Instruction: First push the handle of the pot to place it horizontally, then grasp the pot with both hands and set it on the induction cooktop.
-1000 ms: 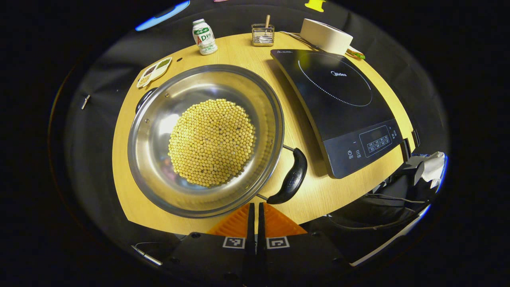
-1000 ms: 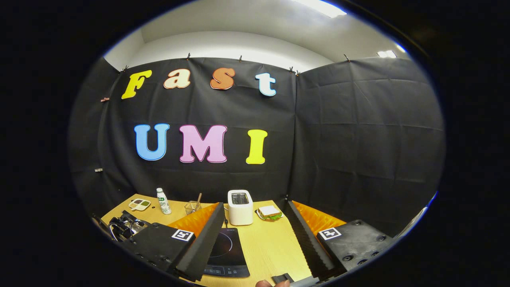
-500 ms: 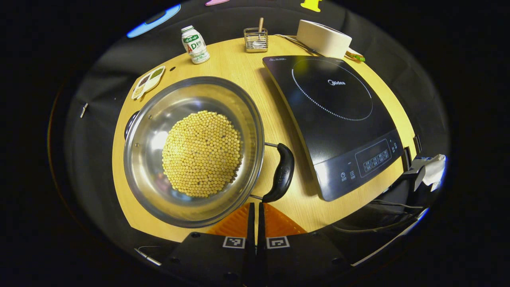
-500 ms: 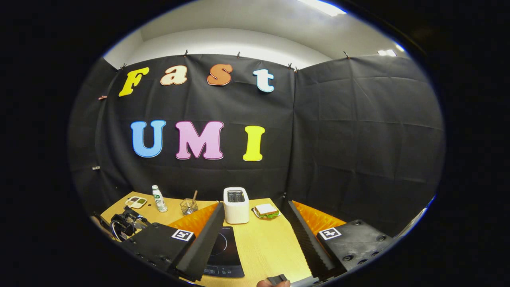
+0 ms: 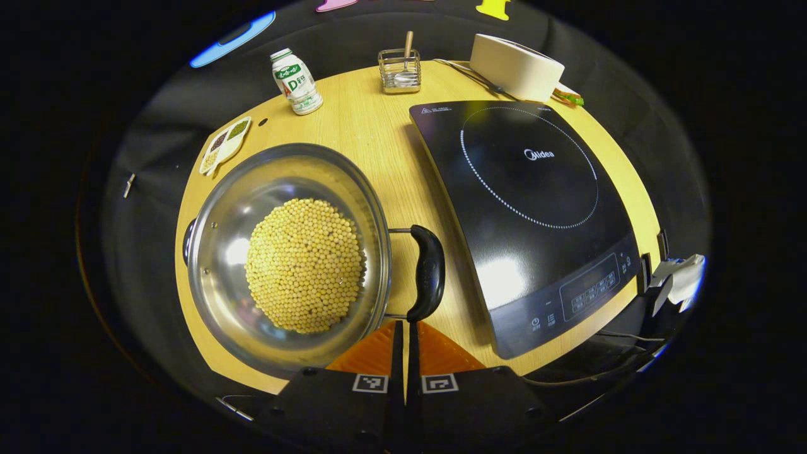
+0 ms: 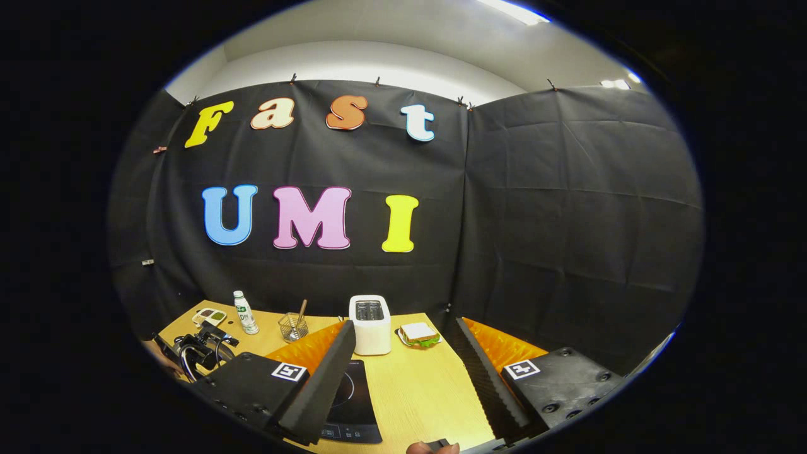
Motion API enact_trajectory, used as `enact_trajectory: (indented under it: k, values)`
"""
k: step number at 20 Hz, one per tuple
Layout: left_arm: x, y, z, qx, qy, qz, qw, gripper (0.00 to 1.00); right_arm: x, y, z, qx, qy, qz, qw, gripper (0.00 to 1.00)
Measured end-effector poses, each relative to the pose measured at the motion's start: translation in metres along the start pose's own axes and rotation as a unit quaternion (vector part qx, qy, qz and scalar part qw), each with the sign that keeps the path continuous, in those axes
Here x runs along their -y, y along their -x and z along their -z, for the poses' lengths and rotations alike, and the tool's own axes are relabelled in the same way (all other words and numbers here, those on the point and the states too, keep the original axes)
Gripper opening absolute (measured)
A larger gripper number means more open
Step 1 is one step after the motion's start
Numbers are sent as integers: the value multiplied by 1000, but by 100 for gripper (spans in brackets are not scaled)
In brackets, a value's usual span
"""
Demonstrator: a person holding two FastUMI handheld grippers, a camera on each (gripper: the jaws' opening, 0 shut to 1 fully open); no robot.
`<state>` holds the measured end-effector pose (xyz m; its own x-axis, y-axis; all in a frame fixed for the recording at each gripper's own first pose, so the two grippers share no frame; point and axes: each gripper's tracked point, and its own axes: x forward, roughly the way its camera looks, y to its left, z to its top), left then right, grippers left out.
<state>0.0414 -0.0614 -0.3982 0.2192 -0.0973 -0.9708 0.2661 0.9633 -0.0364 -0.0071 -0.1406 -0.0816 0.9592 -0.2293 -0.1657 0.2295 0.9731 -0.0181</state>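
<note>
- Your left gripper (image 5: 405, 328) has its fingers pressed together with nothing between them, tips just beside the near end of the pot's black handle (image 5: 427, 272).
- Your right gripper (image 6: 403, 372) is spread wide, holding nothing, raised above the table (image 6: 416, 391).
- The induction cooktop (image 5: 529, 208) lies bare, right of the pot.
- The pot (image 5: 287, 258), full of soybeans (image 5: 306, 265), sits on the table beside it.
- A small bottle (image 5: 295, 82) stands at the far edge.

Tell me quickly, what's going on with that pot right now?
Left tongs shut, tips at the pot handle. Right tongs open, raised above the table. Pot of beans beside the cooktop, not on it. Cooktop bare.
</note>
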Motion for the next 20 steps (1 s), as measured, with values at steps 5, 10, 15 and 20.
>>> enact_trajectory:
  k: [5, 10, 15, 20]
  values:
    - [-1, -9, -24, 8, 1, -3, 1000, 5, -5, -12, 3, -6, 8, 2, 1000, 98]
    - [-3, -18, -44, 15, 3, -4, 1000, 5, -10, -17, 1, -6, 18, 5, 1000, 98]
    - [-5, -28, -60, 26, 11, 1, 1000, 5, -13, -17, 1, -9, 23, 10, 1000, 98]
    - [0, -27, -65, 50, 21, 2, 999, 5, -20, -9, 7, -15, 28, 9, 999, 98]
